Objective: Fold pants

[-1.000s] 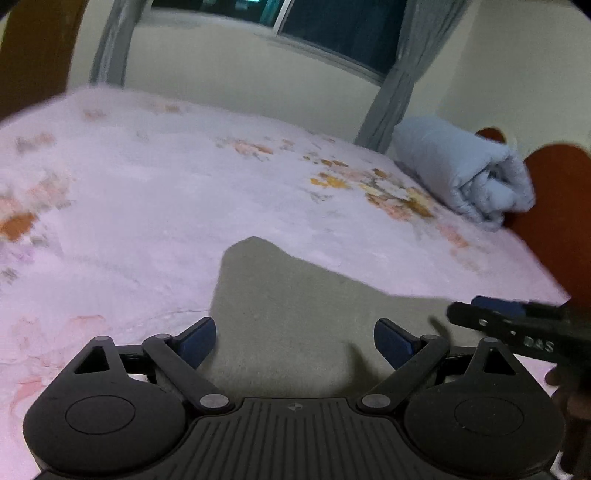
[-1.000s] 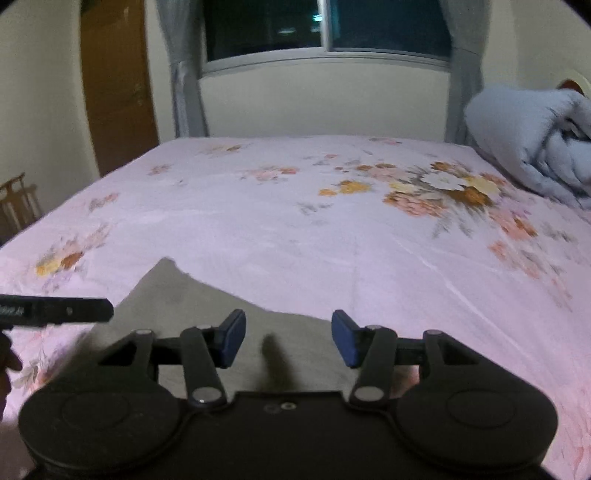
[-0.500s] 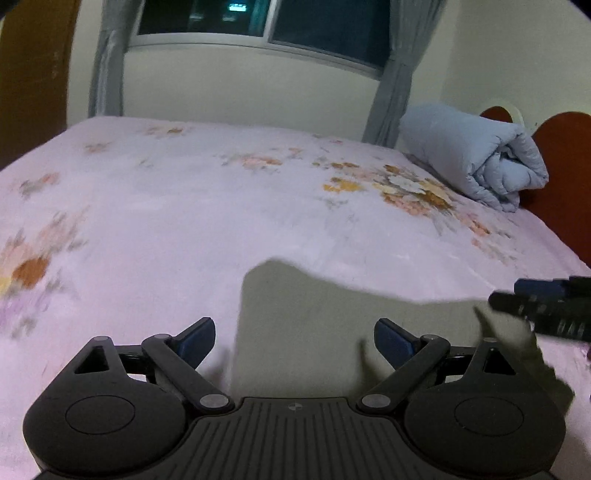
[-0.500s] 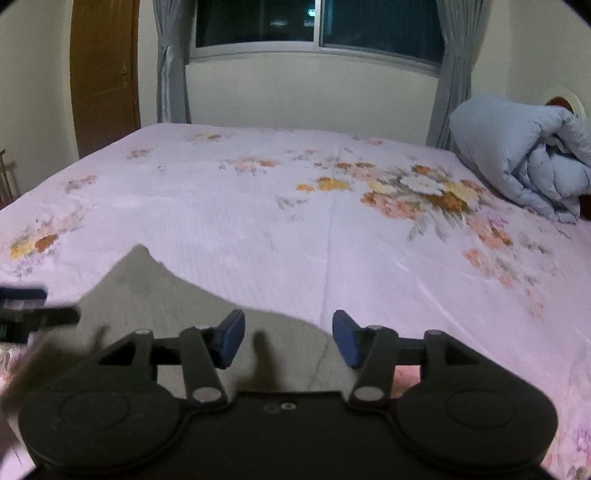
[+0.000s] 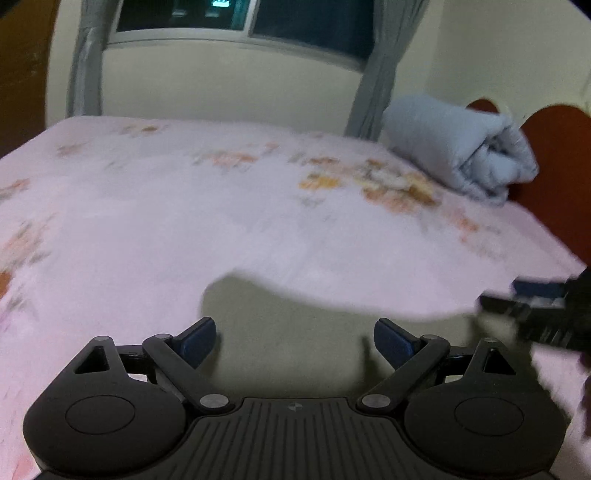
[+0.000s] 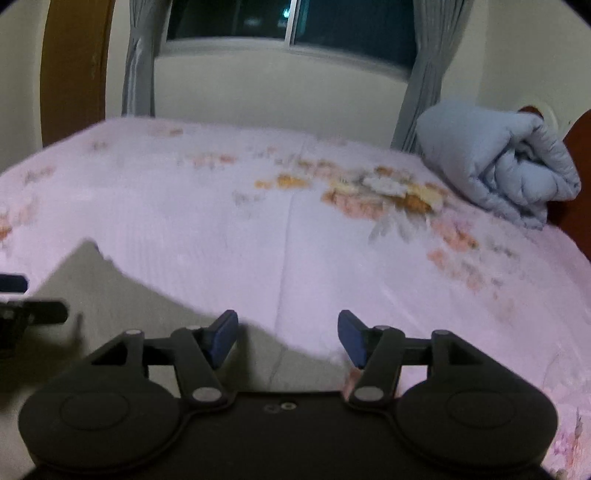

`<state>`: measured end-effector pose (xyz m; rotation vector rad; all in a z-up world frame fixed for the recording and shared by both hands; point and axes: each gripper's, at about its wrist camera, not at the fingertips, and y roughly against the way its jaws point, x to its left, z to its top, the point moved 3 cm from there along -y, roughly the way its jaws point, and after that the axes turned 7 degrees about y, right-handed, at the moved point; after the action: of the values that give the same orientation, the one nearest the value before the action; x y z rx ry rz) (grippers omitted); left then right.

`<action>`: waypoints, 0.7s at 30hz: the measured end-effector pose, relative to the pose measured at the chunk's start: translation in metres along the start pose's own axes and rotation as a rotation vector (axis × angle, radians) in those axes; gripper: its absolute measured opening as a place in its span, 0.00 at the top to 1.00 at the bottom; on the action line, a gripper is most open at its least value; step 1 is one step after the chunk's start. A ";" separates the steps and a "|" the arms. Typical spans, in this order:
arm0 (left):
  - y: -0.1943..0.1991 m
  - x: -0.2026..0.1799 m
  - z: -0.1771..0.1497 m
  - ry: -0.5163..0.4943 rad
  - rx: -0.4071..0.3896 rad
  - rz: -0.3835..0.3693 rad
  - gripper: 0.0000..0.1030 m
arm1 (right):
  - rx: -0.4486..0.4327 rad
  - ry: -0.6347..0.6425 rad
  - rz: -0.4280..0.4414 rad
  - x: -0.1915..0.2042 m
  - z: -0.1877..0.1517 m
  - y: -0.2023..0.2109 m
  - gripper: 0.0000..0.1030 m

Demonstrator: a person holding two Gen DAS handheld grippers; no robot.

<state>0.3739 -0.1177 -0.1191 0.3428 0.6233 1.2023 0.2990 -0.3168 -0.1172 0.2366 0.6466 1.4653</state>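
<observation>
Grippers over olive-grey fabric pants (image 5: 295,332) on pink floral bedsheet (image 5: 147,229); both frames motion-blurred.

Pants lie flat at the near edge of the sheet, under both tools. Black left gripper (image 5: 294,338): blue-padded jaws wide apart, nothing between them, poised above the cloth (contact with it cannot be judged). Black right gripper (image 6: 288,336): jaws likewise apart and empty, left pad over the pants' edge, right pad over bare sheet. Each gripper shows at the edge of the other's view. Rolled pale-blue quilt (image 6: 498,166) sits far right beside a red-brown headboard (image 5: 561,166); grey curtains (image 6: 138,55) flank a dark window (image 6: 295,26).
</observation>
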 end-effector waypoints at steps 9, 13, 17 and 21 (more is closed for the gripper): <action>-0.060 -0.003 -0.010 -0.042 0.049 0.032 0.10 | 0.183 -0.070 -0.037 -0.012 -0.022 -0.054 0.39; -0.054 0.003 -0.012 -0.048 0.051 0.085 0.10 | 0.178 -0.065 -0.046 -0.013 -0.024 -0.051 0.36; -0.033 0.030 -0.011 -0.012 0.033 0.149 0.10 | 0.153 -0.102 -0.061 -0.023 -0.022 -0.037 0.22; 0.004 0.046 -0.010 -0.018 -0.001 0.211 0.00 | 0.101 -0.148 -0.071 -0.041 -0.022 -0.010 0.06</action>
<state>0.3749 -0.0734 -0.1369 0.4256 0.5811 1.3997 0.2968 -0.3628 -0.1295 0.3937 0.6034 1.3348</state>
